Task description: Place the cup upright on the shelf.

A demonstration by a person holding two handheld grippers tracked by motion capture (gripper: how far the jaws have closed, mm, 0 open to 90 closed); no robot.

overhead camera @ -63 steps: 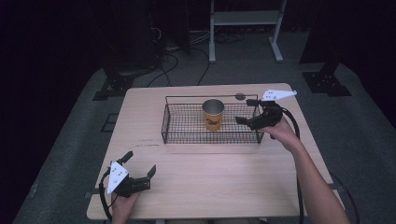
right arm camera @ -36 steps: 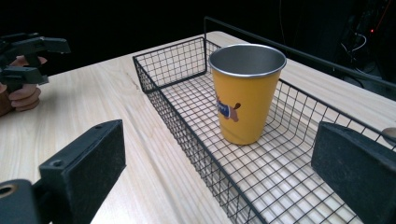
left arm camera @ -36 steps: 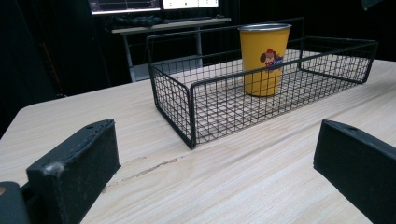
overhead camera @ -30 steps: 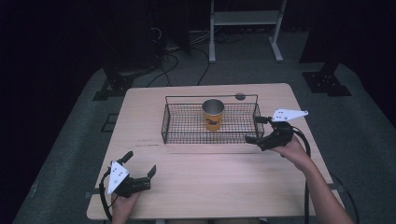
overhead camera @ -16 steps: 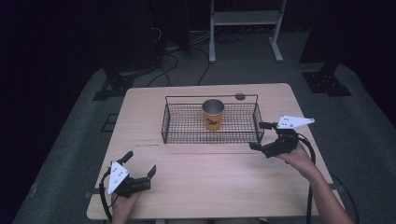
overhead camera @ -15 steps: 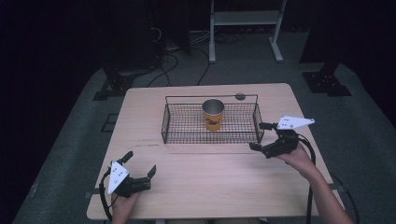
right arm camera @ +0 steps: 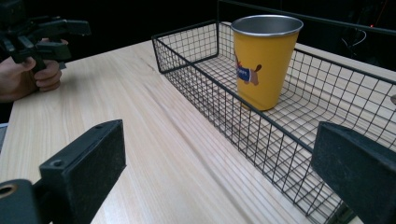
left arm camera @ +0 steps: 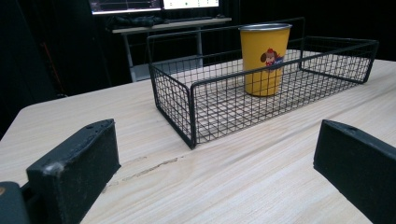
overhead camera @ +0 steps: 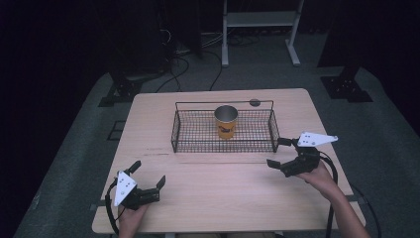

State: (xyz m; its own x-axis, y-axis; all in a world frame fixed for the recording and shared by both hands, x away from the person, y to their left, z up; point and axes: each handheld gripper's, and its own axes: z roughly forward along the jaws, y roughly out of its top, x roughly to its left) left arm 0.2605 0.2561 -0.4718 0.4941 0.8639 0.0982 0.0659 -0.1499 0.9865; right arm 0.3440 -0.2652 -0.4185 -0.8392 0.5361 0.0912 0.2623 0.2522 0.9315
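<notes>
Right tongs [overhead camera: 278, 151] withdrawn from basket [overhead camera: 198, 133], gaping

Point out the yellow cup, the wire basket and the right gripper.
yellow cup [right arm camera: 261, 65], right gripper view, on its yellow side wall.
wire basket [overhead camera: 198, 148], high view, on its near front wall.
right gripper [overhead camera: 277, 151], high view, midway between its open jaws' tips.

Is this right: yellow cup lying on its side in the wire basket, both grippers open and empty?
Not quite. The yellow cup stands upright in the wire basket, rim up, as the right gripper view shows. The rest holds: the left gripper and right gripper are both open and empty.
</notes>
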